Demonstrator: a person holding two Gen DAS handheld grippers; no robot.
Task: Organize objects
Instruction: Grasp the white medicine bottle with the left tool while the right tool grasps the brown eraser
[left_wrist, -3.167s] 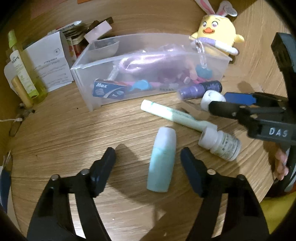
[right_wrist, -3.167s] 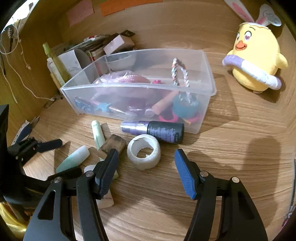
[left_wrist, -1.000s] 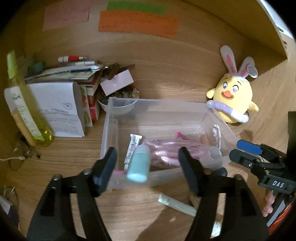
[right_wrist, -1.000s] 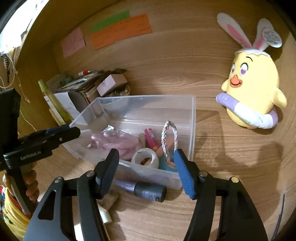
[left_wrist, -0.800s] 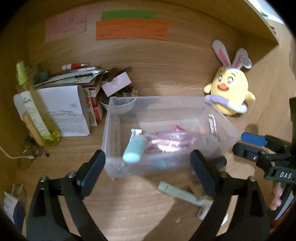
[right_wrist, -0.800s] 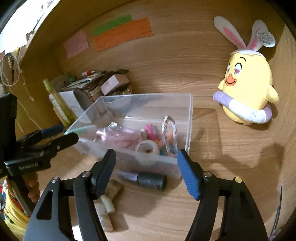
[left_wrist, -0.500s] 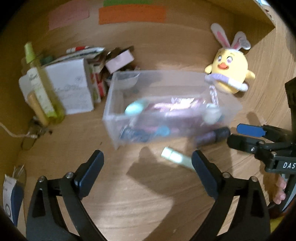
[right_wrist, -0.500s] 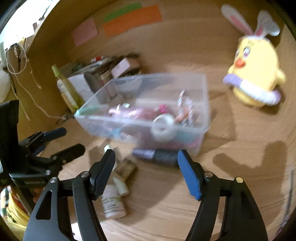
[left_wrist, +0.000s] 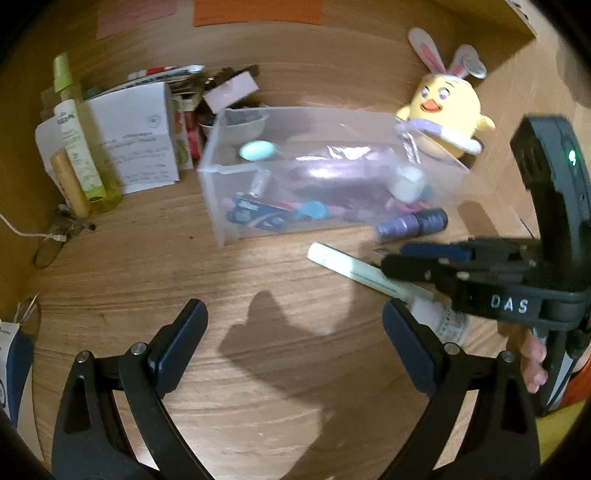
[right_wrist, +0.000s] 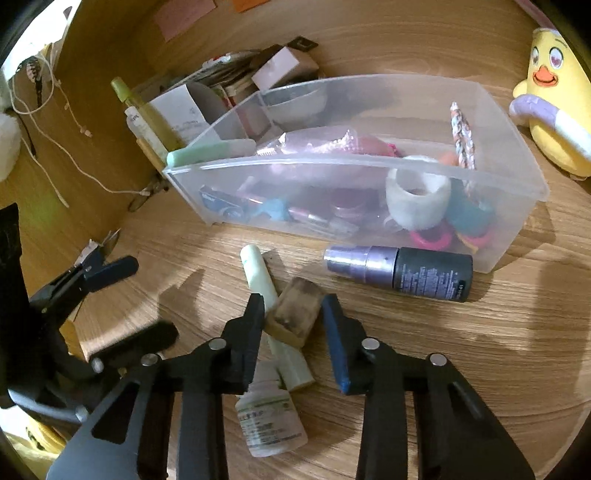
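A clear plastic bin (right_wrist: 369, 162) (left_wrist: 229, 229) holds a teal bottle (left_wrist: 256, 150) (right_wrist: 207, 152), a white tape roll (right_wrist: 417, 201) and many small items. In front of it lie a purple spray bottle (right_wrist: 402, 273) (left_wrist: 412, 224), a pale green tube (right_wrist: 266, 291) (left_wrist: 351, 271), a brown block (right_wrist: 295, 310) and a white pill bottle (right_wrist: 267, 417). My right gripper (right_wrist: 295, 314) is open with its fingers on either side of the brown block. My left gripper (left_wrist: 295, 332) is open and empty above bare wood.
A yellow plush chick (right_wrist: 554, 96) (left_wrist: 443, 110) sits right of the bin. Papers, boxes and a green bottle (left_wrist: 74, 136) crowd the back left. A cord (right_wrist: 55, 173) runs along the left wall. The desk is wooden (left_wrist: 258, 387).
The teal bottle and the tape roll were dropped into the bin. Both grippers came down to the desk, and the right one closed in around the brown block.
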